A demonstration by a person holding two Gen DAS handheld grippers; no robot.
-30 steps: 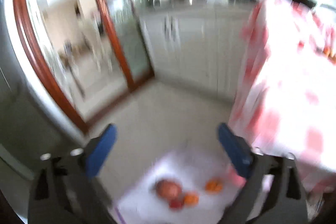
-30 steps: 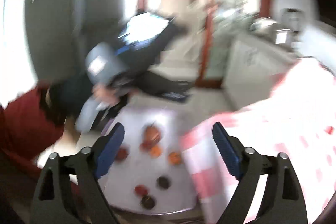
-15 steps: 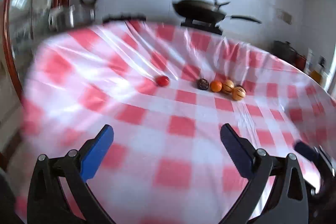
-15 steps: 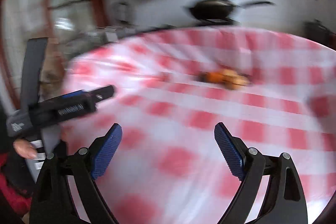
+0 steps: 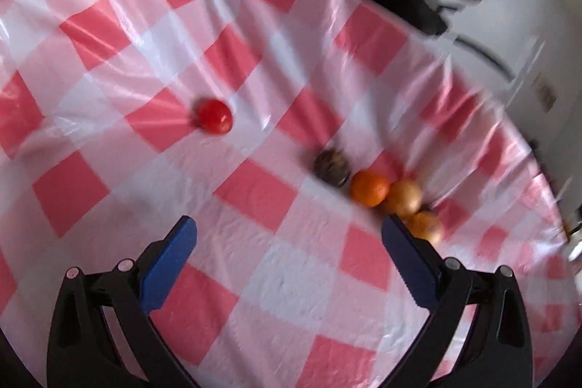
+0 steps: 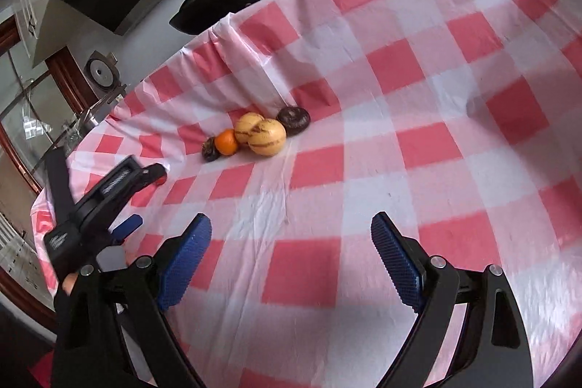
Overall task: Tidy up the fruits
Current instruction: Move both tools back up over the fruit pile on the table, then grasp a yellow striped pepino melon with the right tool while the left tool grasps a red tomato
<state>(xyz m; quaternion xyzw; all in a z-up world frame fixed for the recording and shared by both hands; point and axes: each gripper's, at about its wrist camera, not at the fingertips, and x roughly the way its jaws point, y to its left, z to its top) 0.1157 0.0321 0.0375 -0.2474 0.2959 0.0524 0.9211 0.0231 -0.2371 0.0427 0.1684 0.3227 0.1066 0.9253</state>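
A big table in a red-and-white checked cloth [image 6: 400, 148] fills the room's middle, with a black pan [image 6: 222, 2] on the counter beyond its far edge at about eleven o'clock. The fruit sits bunched at ten o'clock from the right gripper [image 6: 291, 264]: two striped yellow melons [image 6: 267, 137], an orange [image 6: 226, 142], and a dark fruit [image 6: 294, 119] at either end. A lone tomato [image 5: 214, 116] lies apart, at eleven o'clock from the left gripper [image 5: 289, 264]. Both grippers hang above the cloth, jaws wide, nothing in them. I'd say the reach comes first: take an outer fruit, not one wedged mid-cluster, and close gently since round fruit rolls on slick plastic.
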